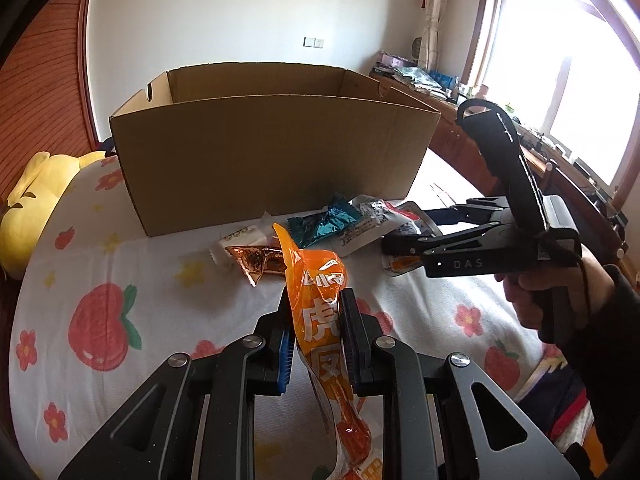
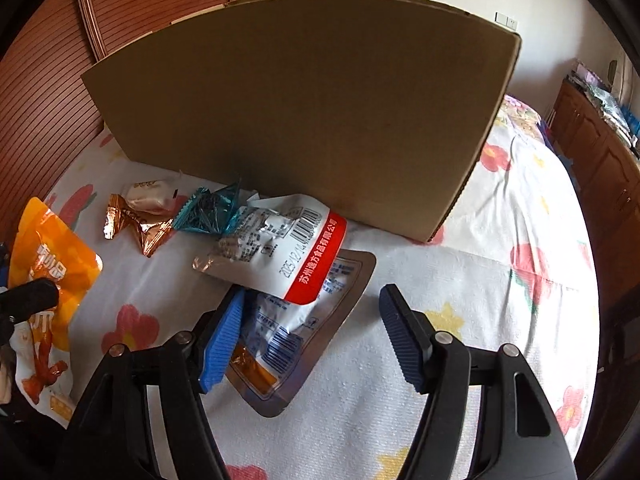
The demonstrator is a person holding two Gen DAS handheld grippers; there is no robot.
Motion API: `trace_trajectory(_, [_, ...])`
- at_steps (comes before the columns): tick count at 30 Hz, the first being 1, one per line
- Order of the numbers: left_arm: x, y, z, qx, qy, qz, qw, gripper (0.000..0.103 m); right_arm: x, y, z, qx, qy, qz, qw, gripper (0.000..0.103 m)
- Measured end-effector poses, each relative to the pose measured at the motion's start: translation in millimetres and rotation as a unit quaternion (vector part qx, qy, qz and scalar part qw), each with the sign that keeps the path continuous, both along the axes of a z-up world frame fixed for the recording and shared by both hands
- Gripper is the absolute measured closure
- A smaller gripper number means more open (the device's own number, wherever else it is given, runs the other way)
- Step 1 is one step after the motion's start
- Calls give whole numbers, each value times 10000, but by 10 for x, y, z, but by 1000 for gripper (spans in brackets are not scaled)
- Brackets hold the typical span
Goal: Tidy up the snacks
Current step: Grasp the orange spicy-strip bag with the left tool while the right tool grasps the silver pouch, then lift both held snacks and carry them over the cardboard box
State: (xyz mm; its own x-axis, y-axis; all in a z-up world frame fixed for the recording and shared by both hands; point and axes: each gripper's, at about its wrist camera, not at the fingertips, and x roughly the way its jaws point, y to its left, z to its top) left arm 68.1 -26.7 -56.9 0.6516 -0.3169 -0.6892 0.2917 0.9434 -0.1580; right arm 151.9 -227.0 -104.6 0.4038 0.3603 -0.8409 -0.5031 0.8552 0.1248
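My left gripper is shut on an orange snack packet, which stands up between its pads above the bed. That same orange packet shows at the left edge of the right wrist view. My right gripper is open and hangs low over a silver pouch and a white packet with a red band; its left finger lies along their left edge. Nearby lie a teal wrapper, a copper foil wrapper and a small white snack. An open cardboard box stands behind them.
Everything rests on a bed with a flowered white sheet. A yellow plush toy lies at the left. A wooden cabinet with clutter runs under the window on the right. A person's hand holds the right gripper.
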Motion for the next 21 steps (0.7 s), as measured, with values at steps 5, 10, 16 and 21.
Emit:
trace_trajectory(5, [-6, 14, -4, -10, 6, 13, 10000, 81, -103, -62, 24, 154, -65, 23, 9999, 59])
trace_trajectory(10, [-27, 21, 12, -39, -37, 3, 10000, 81, -232, -212, 42, 346, -56, -100, 9993, 74])
trace_trajectory(16, [-50, 12, 39, -48, -82, -9, 10000, 82, -406, -352, 96, 395, -318, -281, 9983, 77])
trace_trajectory(21, [-79, 12, 86, -74, -194, -16, 9998, 82, -512, -361, 105, 518, -440, -451, 9967, 77])
